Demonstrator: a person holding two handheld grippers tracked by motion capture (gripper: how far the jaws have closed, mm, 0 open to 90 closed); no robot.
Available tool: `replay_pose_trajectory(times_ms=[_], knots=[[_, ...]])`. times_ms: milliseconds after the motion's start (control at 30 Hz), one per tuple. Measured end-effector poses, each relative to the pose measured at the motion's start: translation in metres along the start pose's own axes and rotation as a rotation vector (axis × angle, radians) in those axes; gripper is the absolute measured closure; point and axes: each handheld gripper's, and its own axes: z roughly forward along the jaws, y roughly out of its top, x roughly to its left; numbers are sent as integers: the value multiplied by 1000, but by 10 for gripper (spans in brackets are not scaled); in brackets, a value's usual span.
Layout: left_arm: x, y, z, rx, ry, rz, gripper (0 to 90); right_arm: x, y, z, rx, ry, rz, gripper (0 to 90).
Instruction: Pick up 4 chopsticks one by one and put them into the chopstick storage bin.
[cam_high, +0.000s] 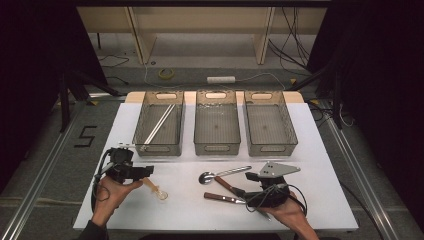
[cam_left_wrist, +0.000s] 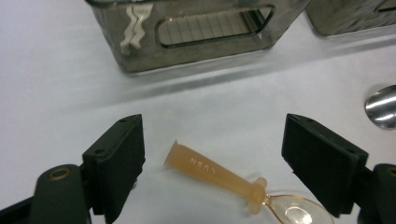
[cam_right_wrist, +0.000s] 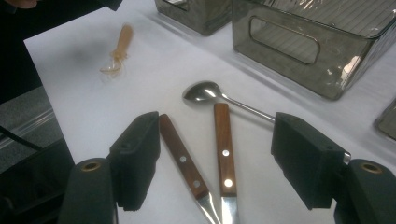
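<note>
The left claw (cam_left_wrist: 212, 154) stands with its black jaws wide apart on either side of a small amber plastic spoon with a clear bowl (cam_left_wrist: 229, 179); the spoon lies flat on the white bench (cam_left_wrist: 56, 84), its handle between the jaws and touching neither, its bowl near the right-hand jaw. In the high view the left claw (cam_high: 148, 171) sits at the front left of the bench, just beside the spoon's handle end — the spoon (cam_high: 156, 189) slants away toward the middle.

The right claw (cam_right_wrist: 215, 158) is also apart, gripping nothing; between its jaws lie the brown wooden handles of two steel knives (cam_right_wrist: 224, 144), angled toward each other, with a shiny metal spoon (cam_right_wrist: 205, 92) just beyond them. In the high view the right claw (cam_high: 250, 181) rests at the front right, over the knives.

Three smoky translucent plastic bins (cam_high: 217, 125) stand in a row along the far side of the bench; the left bin (cam_high: 159, 122) holds pale chopsticks (cam_high: 158, 126) lying slantwise.
</note>
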Motion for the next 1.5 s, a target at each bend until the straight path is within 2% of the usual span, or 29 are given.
replay_pose_trajectory(times_ms=[233,433,667,867,1167,1500], knots=[[5,-7,6,19,28,-52,208,0,0,0,0,1,-2,338],[7,-10,14,60,36,-71,218,0,0,1,3,2,-6,338],[8,-11,20,75,44,-107,223,0,-1,1,7,2,-11,338],[9,-11,26,110,36,-109,230,0,-1,2,10,5,-10,338],[9,-9,32,147,50,-104,233,-3,-3,2,12,9,-7,338],[12,-10,34,155,51,-119,260,-3,-3,4,15,14,-10,338]])
